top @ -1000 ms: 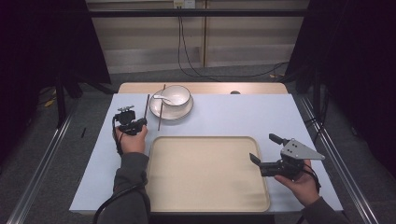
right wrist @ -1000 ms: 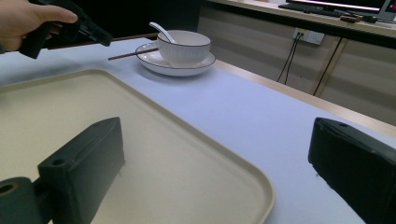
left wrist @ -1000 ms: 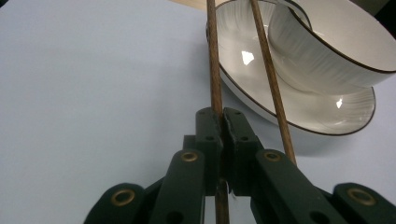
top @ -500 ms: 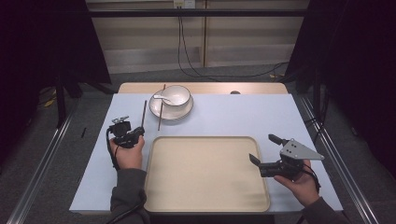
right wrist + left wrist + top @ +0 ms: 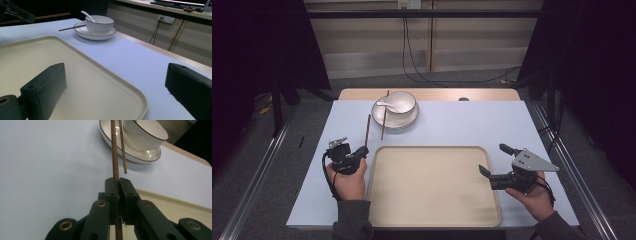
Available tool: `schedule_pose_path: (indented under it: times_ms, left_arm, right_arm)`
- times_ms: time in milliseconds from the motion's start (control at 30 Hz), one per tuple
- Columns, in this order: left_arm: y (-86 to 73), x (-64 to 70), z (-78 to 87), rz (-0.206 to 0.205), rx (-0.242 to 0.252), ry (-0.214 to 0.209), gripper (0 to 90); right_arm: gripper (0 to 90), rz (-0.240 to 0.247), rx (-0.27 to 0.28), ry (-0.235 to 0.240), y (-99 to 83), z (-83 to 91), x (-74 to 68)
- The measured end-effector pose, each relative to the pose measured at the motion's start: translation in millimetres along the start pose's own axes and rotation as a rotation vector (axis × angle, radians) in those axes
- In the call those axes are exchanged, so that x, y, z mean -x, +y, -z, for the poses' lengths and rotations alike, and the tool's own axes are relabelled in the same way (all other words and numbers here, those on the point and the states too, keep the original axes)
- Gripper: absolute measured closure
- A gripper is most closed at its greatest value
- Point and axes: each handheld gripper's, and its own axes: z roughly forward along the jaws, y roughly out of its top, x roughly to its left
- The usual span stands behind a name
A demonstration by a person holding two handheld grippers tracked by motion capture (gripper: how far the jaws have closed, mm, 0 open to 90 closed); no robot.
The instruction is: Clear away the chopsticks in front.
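A white bowl (image 5: 401, 103) with a dark rim sits on a matching plate (image 5: 384, 120) at the 12 o'clock end of the pale blue table (image 5: 472, 125), and a white spoon (image 5: 385, 105) lies inside the bowl with its handle leaning out over the rim toward 9 o'clock. One chopstick (image 5: 384, 116) rests across the plate's left edge, its long axis running from 12 to 6 o'clock. The beige tray (image 5: 432, 185) in front of the person holds nothing. The left gripper (image 5: 361, 151), at the tray's 10 o'clock corner, has its jaws pinched tight on the near end of a second chopstick (image 5: 368, 130); that stick runs lengthwise away from the person, its free end pointing toward 12 o'clock and reaching close beside the plate, roughly parallel to the resting one. In the left gripper view the held stick passes between the closed jaws. The right gripper (image 5: 493, 161) hovers at the tray's 3 o'clock edge, jaws spread wide and holding nothing, aimed toward 9 o'clock.
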Motion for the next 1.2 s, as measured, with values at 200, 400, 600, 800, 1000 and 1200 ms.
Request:
schedule_pose_path:
  times_ms: [200,400,600,800,1000,1200]
  left_arm:
    - [-13.0,7.1,11.4,0.005,0.006,-0.035,85.5]
    - [-25.9,11.9,25.8,0.013,0.001,-0.056,85.5]
    - [-44.2,17.2,37.1,0.028,-0.002,-0.084,85.5]
    - [-58.8,24.7,42.9,0.010,-0.013,-0.096,85.5]
    - [-68.0,28.6,46.7,0.013,-0.025,-0.121,85.5]
    - [-77.8,30.9,47.1,0.008,-0.051,-0.132,85.4]
  right_arm:
    - [3.3,0.004,-0.004,0.000,0.2,0.2,-0.9]
    - [3.3,0.003,-0.005,-0.006,0.2,0.1,-1.4]
    - [3.3,0.009,-0.009,0.006,-0.1,-0.9,-2.1]
    - [3.3,0.008,-0.008,0.003,0.1,-0.1,-2.3]
    - [3.3,0.009,-0.008,0.007,0.1,-0.2,-2.6]
    - [3.3,0.008,-0.008,0.006,0.3,0.1,-2.9]
